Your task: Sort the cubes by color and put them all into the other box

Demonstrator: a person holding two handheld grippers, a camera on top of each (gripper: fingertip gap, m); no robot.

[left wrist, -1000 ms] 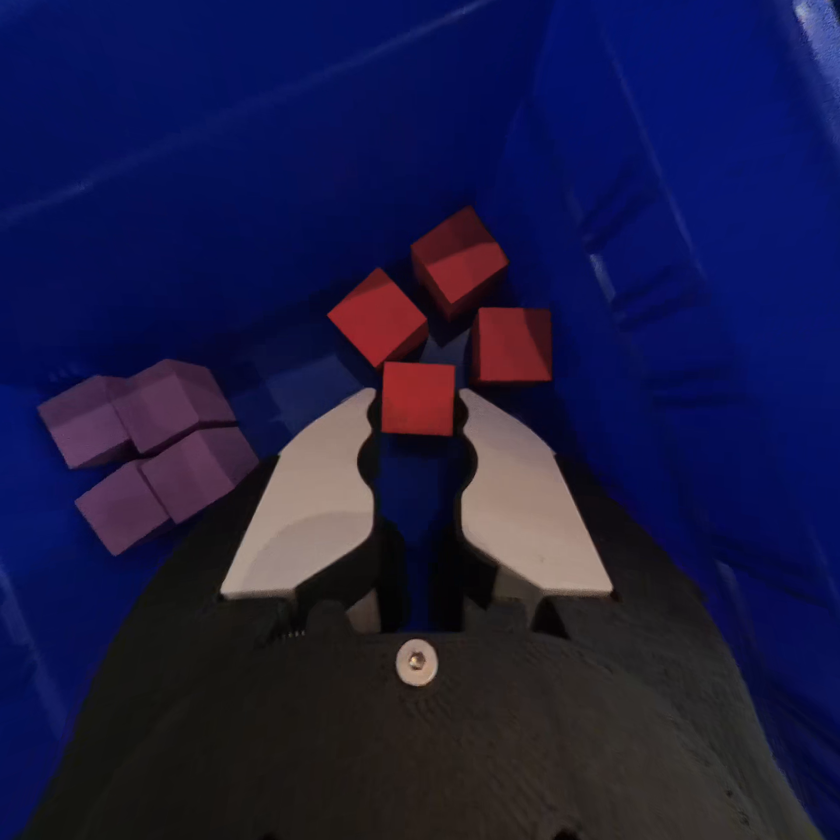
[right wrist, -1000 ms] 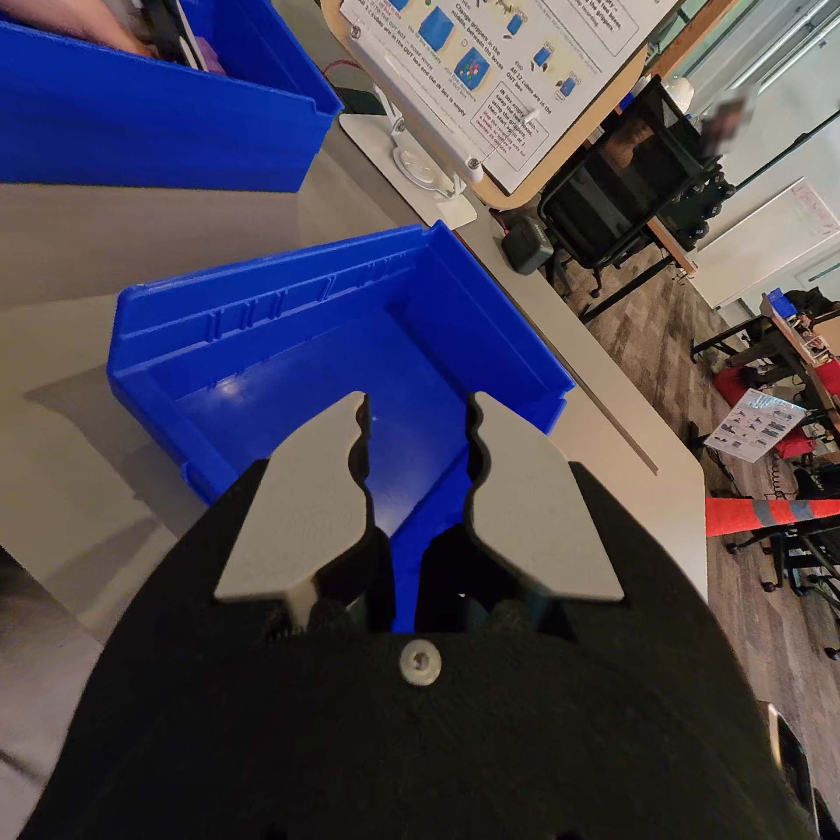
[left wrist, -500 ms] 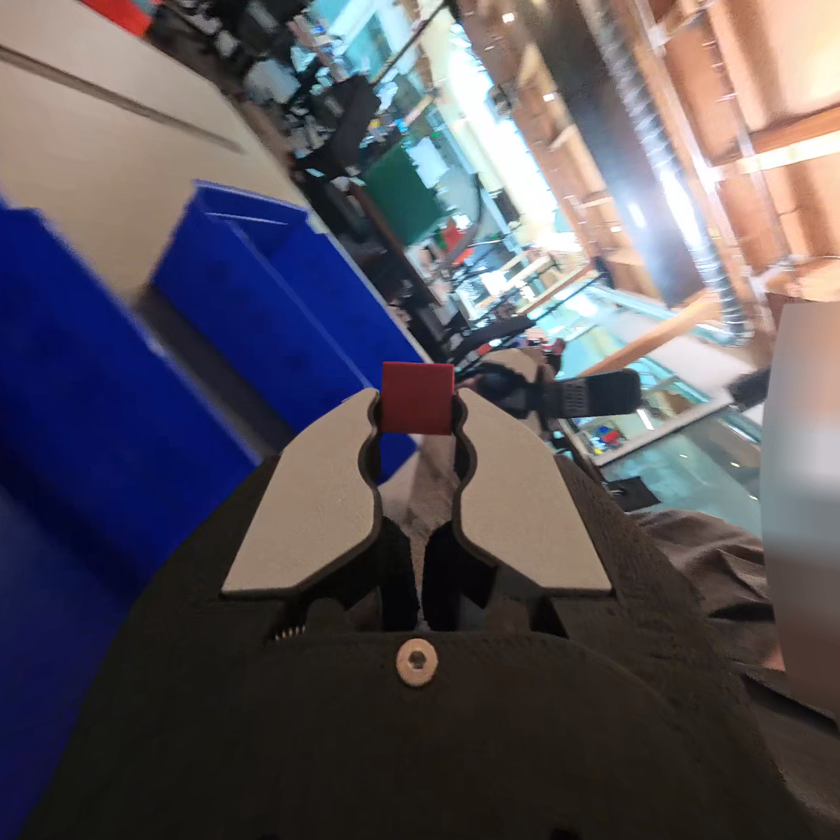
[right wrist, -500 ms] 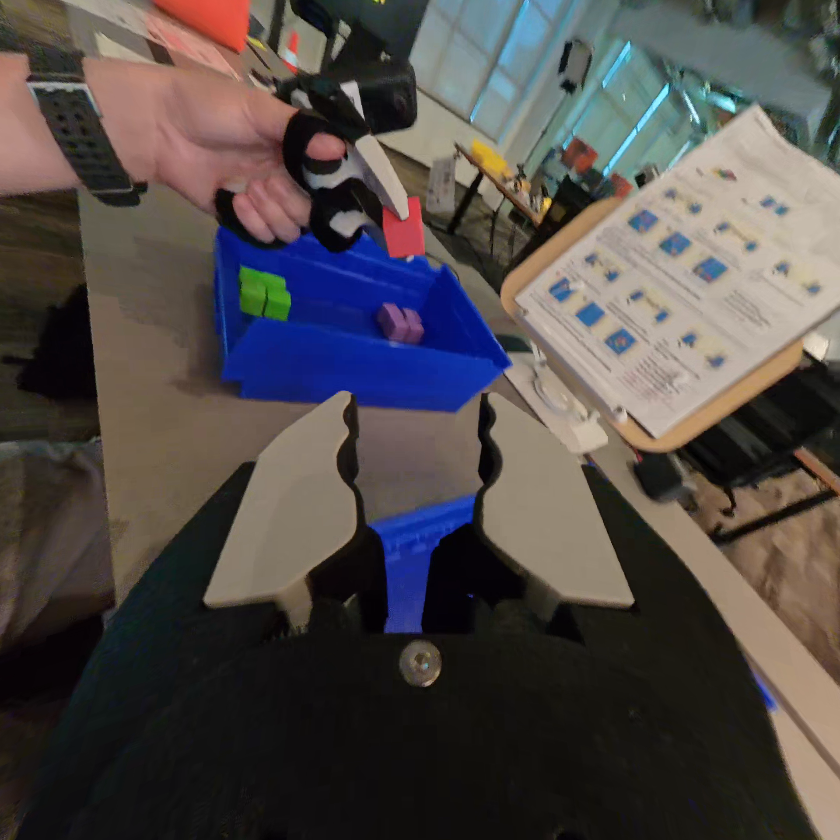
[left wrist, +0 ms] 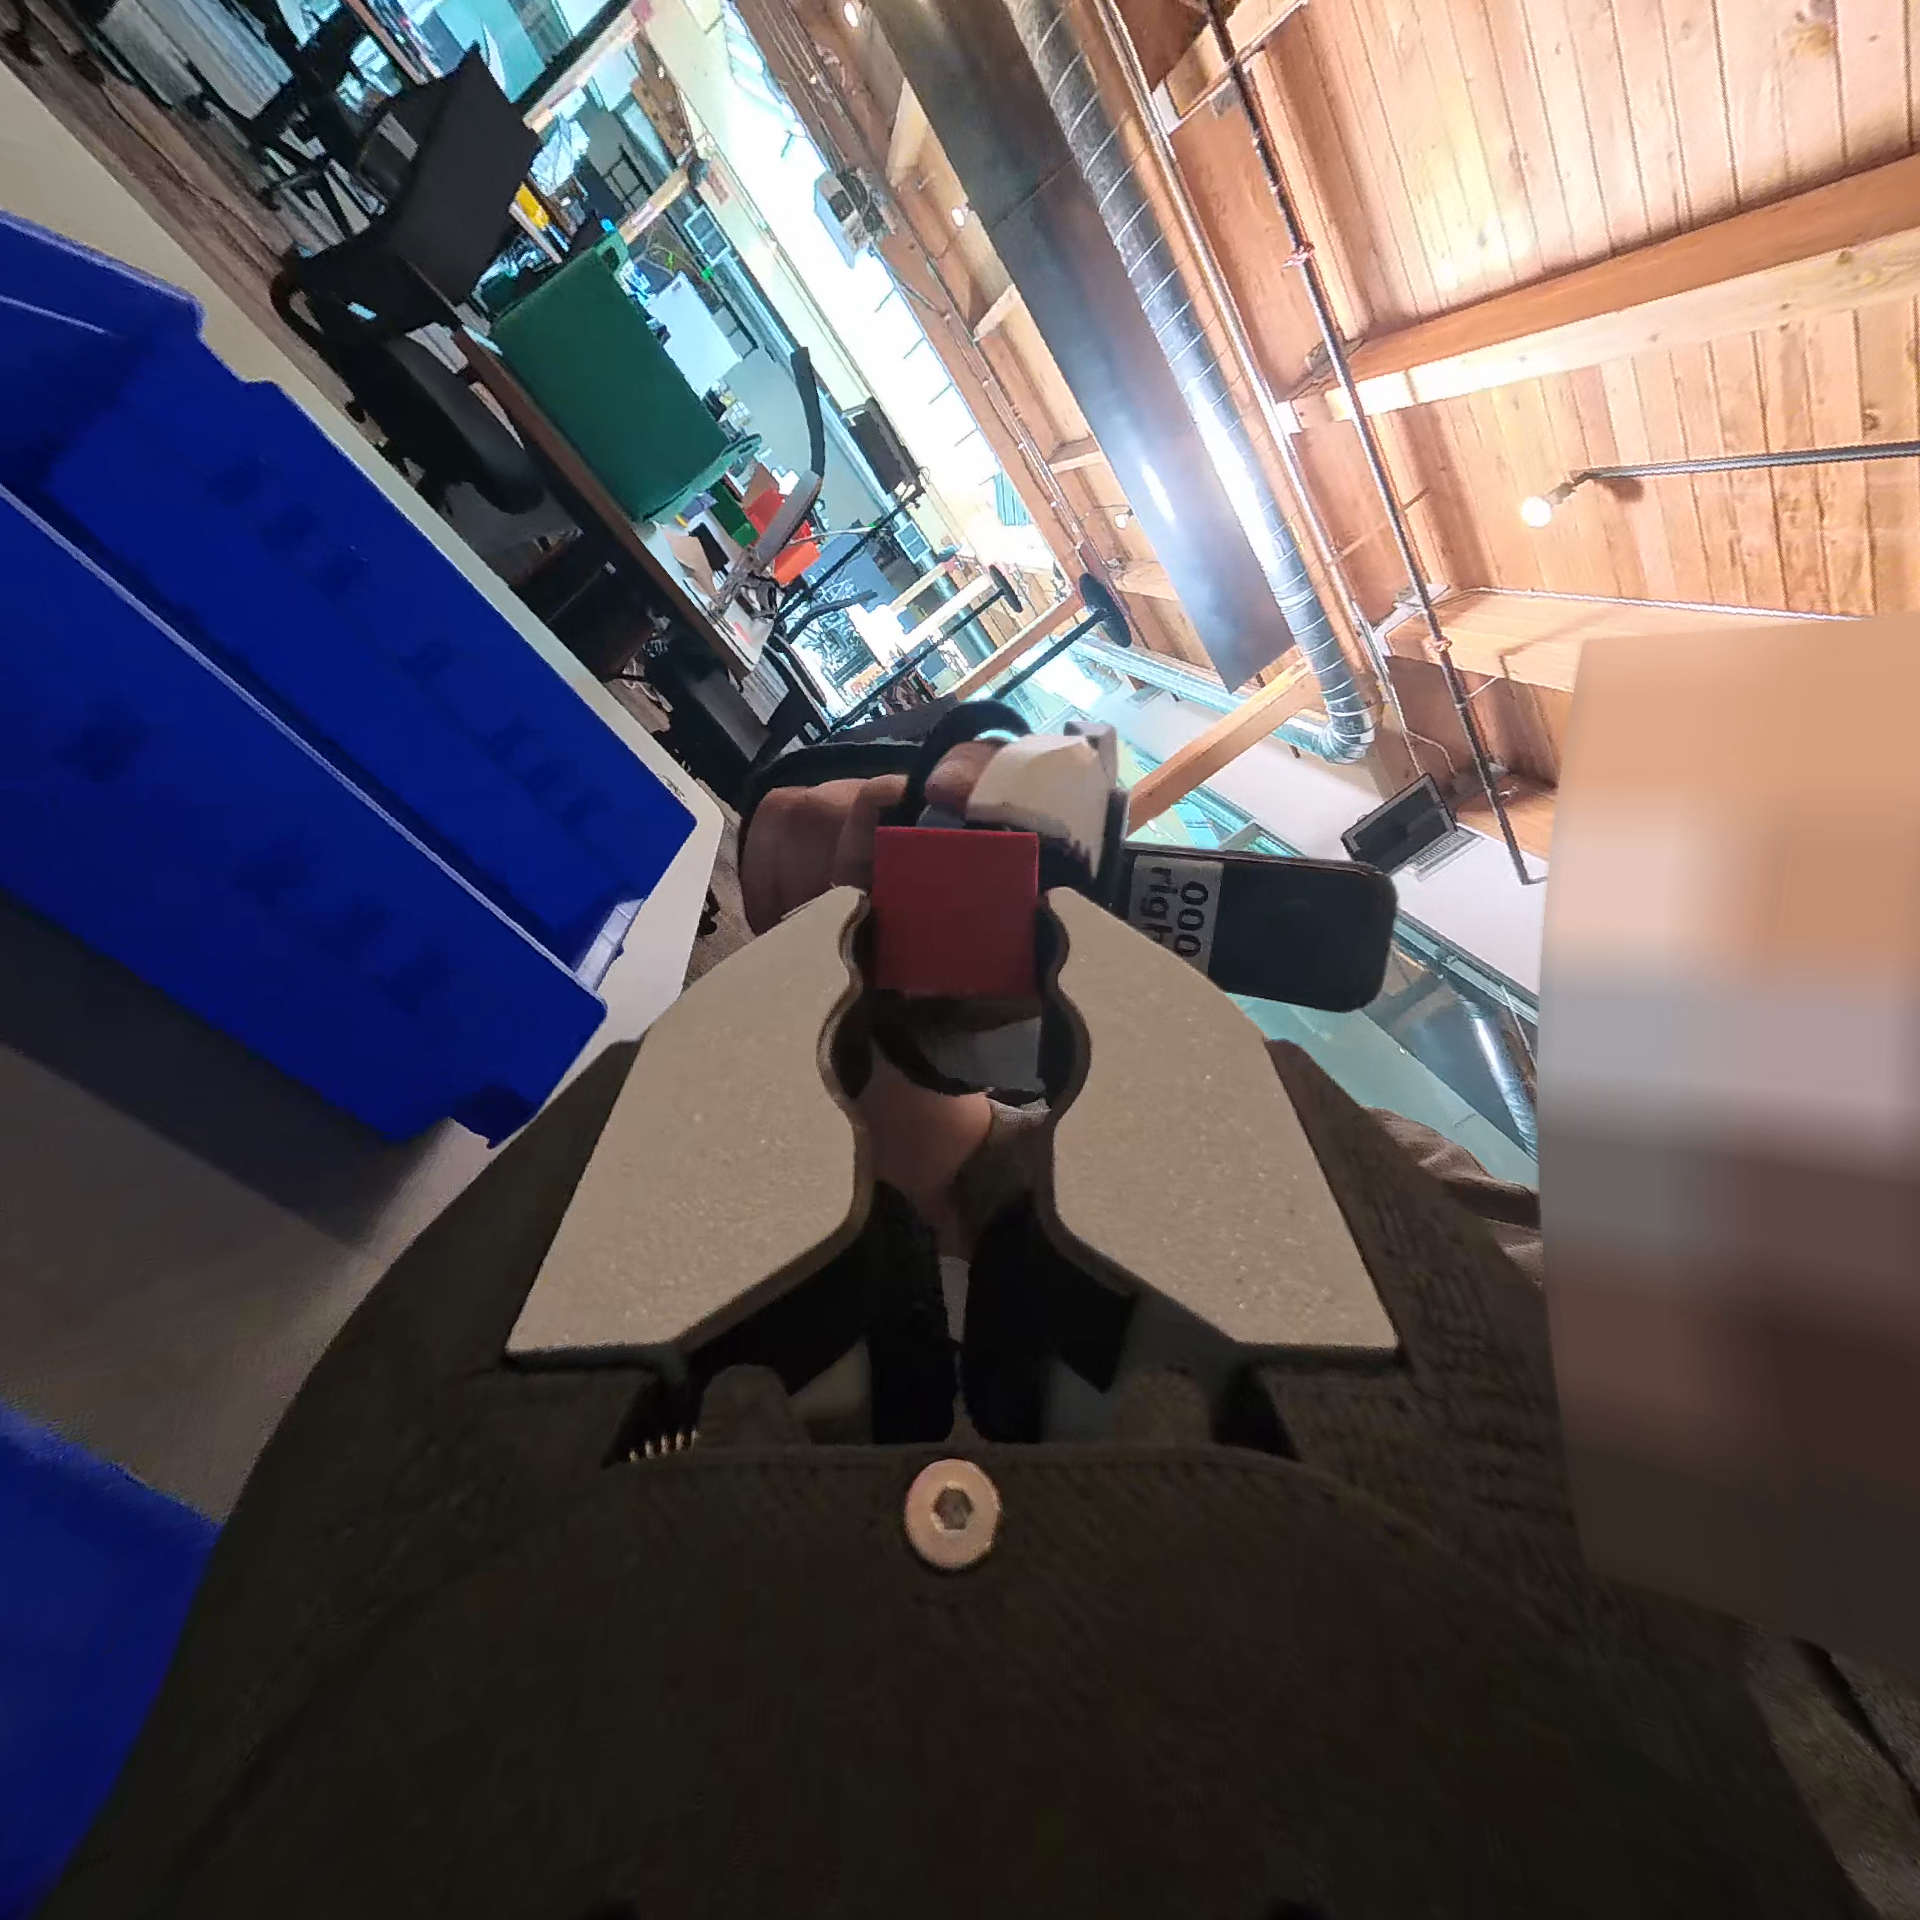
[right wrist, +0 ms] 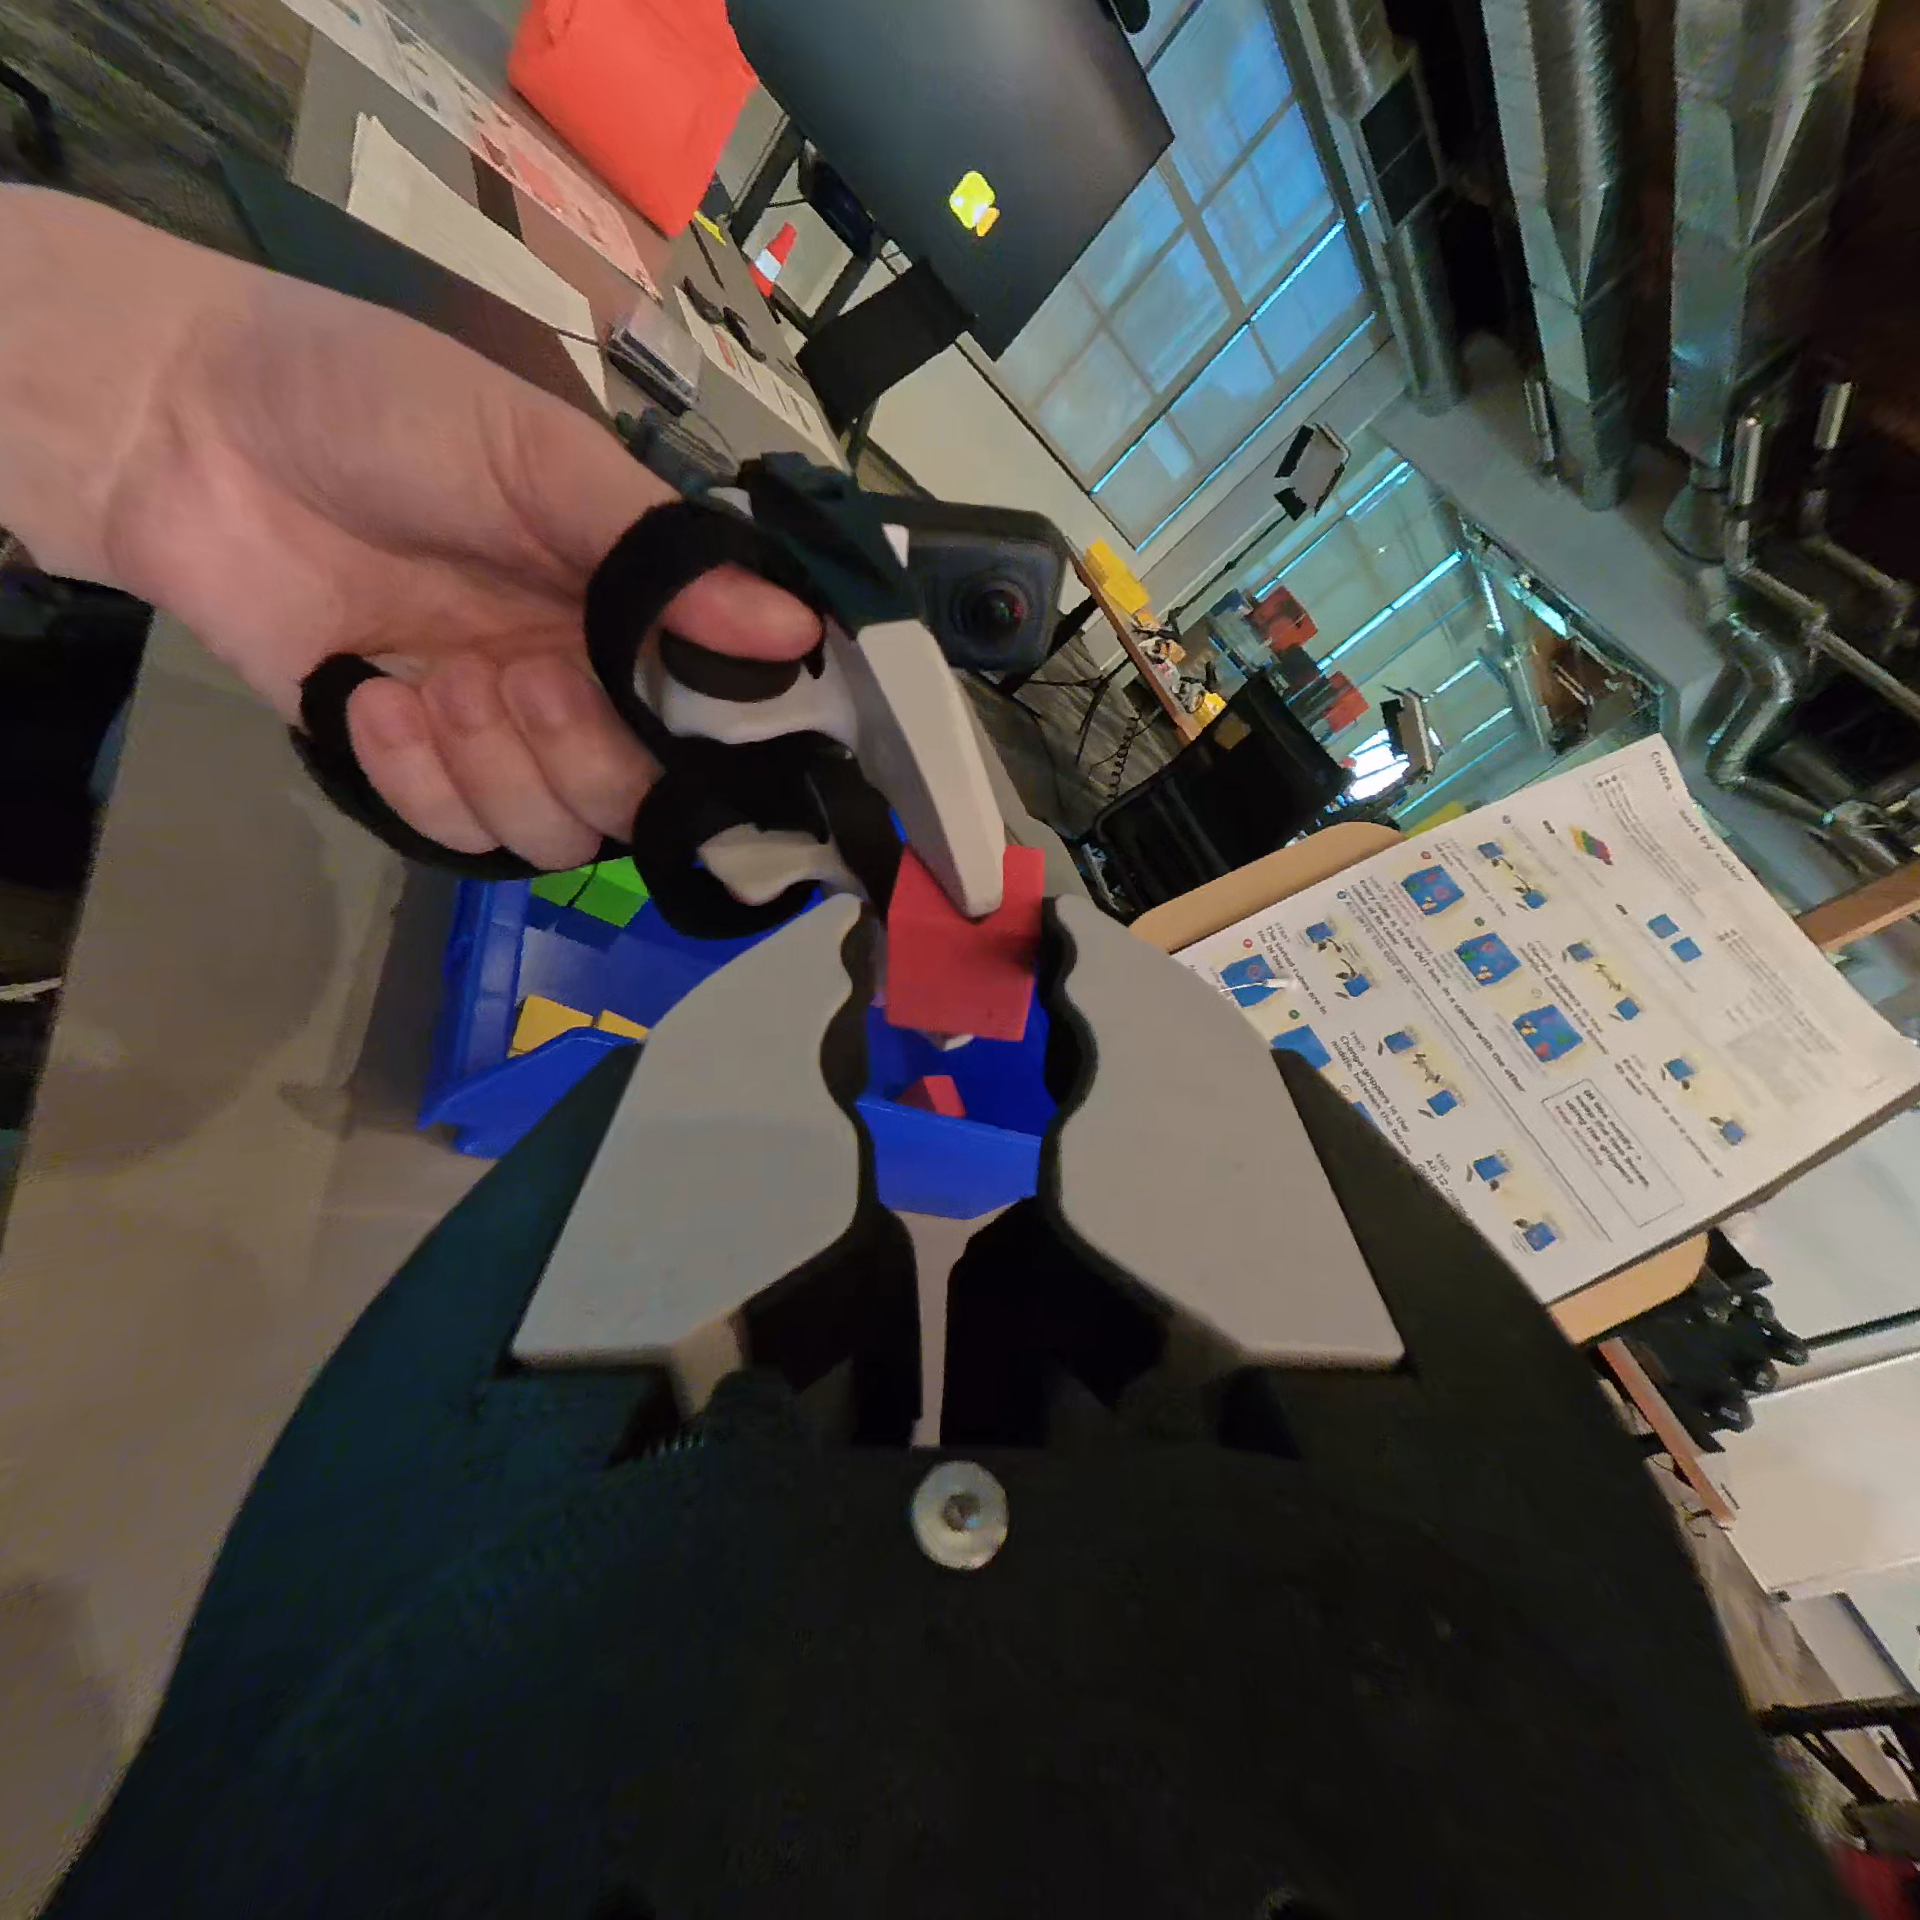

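Left wrist view: left gripper (left wrist: 956, 940) raised and tilted upward, fingers clamped on red cube (left wrist: 956, 914) at their tips.
Right wrist view: right gripper (right wrist: 951, 961) fingers spread wide, flanking the cube (right wrist: 961, 971); contact unclear. Hand (right wrist: 343, 561) holds the left gripper (right wrist: 961, 883) above blue bin (right wrist: 727, 1049).

The left tongs (left wrist: 956, 940) hold a cube (left wrist: 954, 912) up above the surface (right wrist: 197, 1039), and the right tongs (right wrist: 951, 961) face them from the other side with the same cube (right wrist: 961, 971) sitting in the gap between their fingers. Behind and below the cube a bin (right wrist: 935, 1153) rests on the surface with more cubes (right wrist: 582, 961) inside it, and a board carrying a printed sheet (right wrist: 1538, 1039) leans just to the right of it. In the left wrist view, two more bins (left wrist: 312, 727) sit side by side on the surface, left of the tongs.
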